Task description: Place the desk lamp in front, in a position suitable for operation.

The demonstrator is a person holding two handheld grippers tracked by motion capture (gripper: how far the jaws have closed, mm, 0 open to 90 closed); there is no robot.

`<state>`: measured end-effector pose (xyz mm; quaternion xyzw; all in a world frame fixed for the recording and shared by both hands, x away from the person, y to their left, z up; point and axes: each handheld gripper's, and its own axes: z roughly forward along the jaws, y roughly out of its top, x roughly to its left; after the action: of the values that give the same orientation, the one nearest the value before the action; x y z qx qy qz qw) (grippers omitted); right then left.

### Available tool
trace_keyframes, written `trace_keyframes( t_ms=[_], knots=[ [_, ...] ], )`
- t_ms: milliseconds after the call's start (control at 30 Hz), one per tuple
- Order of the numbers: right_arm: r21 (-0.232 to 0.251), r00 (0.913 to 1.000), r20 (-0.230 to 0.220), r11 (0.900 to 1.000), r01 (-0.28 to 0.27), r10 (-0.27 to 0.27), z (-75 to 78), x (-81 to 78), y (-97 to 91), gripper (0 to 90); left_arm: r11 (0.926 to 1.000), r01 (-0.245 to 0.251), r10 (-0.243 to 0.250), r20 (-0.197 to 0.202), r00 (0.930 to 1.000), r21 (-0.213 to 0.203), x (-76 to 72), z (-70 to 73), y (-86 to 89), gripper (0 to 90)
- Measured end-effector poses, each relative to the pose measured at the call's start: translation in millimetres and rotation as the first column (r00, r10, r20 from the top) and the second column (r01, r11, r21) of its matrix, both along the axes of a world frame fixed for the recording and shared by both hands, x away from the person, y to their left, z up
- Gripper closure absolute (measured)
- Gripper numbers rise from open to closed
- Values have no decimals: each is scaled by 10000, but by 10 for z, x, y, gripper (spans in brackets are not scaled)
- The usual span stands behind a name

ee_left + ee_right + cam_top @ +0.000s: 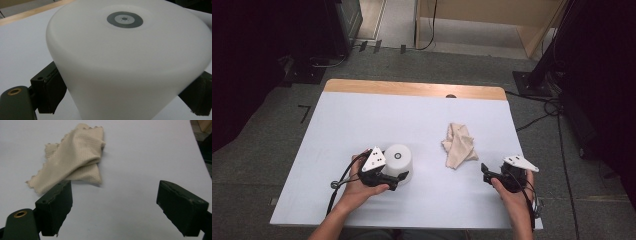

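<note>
The left tongs are clamped on an upturned white plastic cup, one black jaw pressed against each side of its wall near the rim that rests on the tabletop. In the left gripper view the cup stands base up between the jaws, with a grey ring mark at the centre of its flat bottom.

The right tongs stand wide open with nothing between the jaws, held just above the tabletop. Ahead of them and slightly to their left lies a crumpled beige cloth, apart from both jaws. In the high view the cloth sits between the two tongs, nearer the right ones.
</note>
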<state>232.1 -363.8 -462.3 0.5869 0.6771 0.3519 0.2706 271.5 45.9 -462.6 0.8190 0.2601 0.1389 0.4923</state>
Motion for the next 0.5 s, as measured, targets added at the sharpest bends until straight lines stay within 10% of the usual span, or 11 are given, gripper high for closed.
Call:
trace_keyframes(
  t_ms=[500],
  knots=[
    [126,9945,-48,9945,-1044,1045,-83,669,552,141,9997,203,-201,174,9996,-110,-130,53,329,84]
  ],
)
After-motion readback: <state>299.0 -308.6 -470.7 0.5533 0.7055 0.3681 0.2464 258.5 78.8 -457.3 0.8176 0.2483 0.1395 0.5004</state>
